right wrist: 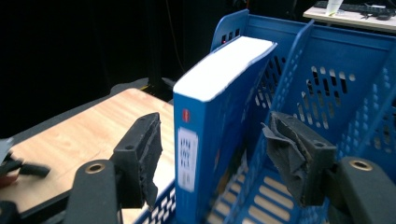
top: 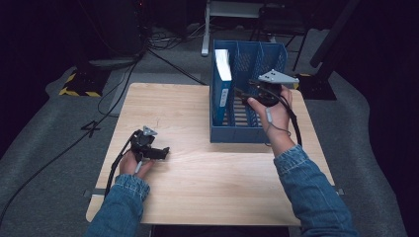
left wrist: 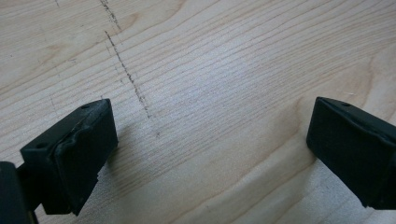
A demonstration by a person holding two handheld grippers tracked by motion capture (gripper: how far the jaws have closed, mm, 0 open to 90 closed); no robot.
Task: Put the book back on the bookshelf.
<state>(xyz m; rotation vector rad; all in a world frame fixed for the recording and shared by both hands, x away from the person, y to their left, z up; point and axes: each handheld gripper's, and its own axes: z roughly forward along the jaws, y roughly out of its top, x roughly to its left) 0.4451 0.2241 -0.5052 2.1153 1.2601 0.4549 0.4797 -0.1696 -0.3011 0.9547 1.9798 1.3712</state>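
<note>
Right gripper (top: pixel 243 94) up over the blue file rack (top: pixel 247 132) at the far right of the table (top: pixel 197 187), jaws pointing toward the book (top: pixel 222 84). Book standing upright on its edge in the rack's leftmost slot, white page block facing up, blue spine with a white label facing the gripper.

From the right gripper view: right gripper (right wrist: pixel 212 158) with jaws apart, book (right wrist: pixel 210 135) rising between them but farther off. No pad pressing on the cover; daylight on both sides, left pad (right wrist: pixel 142 154) clear of the spine, right pad (right wrist: pixel 292 158) out over the next slot beyond the slotted divider. Nothing clamped. Rack (right wrist: pixel 336 93) walls and dividers running away behind the book.

Left gripper (top: pixel 154 151) down low at the near left of the table, well apart from the rack and the book. In the left gripper view, left gripper (left wrist: pixel 210 154) wide open, jaws spread far, bare wood grain of the table (left wrist: pixel 210 70) between them, a faint dark scratch running across the boards.
</note>
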